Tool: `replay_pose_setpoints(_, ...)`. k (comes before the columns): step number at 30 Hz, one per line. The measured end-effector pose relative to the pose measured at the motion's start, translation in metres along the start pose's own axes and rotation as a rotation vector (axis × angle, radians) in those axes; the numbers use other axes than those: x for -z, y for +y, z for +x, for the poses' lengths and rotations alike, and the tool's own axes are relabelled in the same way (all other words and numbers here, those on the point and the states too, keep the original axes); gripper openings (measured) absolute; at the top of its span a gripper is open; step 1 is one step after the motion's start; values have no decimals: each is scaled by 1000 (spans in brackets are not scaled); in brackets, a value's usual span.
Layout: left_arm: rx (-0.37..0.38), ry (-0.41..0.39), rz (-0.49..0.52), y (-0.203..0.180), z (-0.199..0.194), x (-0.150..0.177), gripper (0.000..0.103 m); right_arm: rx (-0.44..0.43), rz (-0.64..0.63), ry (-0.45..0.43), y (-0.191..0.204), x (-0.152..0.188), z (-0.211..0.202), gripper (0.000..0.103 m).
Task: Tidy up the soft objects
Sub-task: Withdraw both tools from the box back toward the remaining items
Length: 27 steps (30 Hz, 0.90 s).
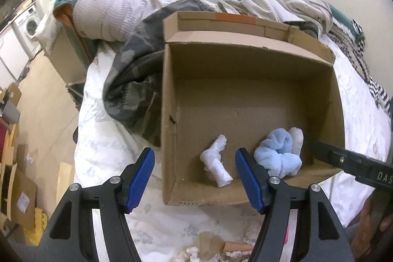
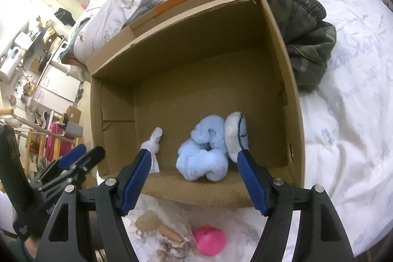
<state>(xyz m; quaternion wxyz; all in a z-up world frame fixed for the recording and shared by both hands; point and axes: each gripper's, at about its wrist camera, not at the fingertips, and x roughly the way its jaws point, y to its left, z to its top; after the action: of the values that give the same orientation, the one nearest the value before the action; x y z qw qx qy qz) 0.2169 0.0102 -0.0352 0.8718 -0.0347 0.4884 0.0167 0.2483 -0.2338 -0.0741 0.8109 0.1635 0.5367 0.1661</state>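
The cardboard box (image 2: 277, 46) is seen as matt brown corrugated board, rough at its torn edges. The light blue bundle (image 2: 203, 156) is shown as fluffy, plush cloth; the white roll (image 1: 217, 163) as thin crinkled fabric. The pads (image 1: 140, 178) of the tongs are ribbed blue plastic on smooth black plastic arms with shiny metal rivets.

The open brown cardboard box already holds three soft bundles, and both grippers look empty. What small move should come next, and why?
Probably draw the right gripper back and down toward the bright pink round soft thing on the white bedsheet. Both it and the left gripper are open and empty above the cardboard box, and this item lies outside it.
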Motion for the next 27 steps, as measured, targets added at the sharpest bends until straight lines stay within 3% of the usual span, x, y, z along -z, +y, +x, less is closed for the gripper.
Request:
replay_pose_setpoints(10, -14, -1, -12, 11, -25, 21, 65, -14, 29, -15, -7, 24, -27, 77)
replay_pose_setpoints(20, -14, 23, -88, 39, -40, 48, 65, 15, 13, -16, -10, 54, -43, 77)
replay_pose_setpoints(23, -11, 60, -104, 46, -37, 58, 65, 28, 9, 0, -11, 65, -42, 77)
replay_pose_setpoints(27, -20, 196, -109, 52, -15, 81, 65, 55, 0, 40, -13, 81, -35, 77)
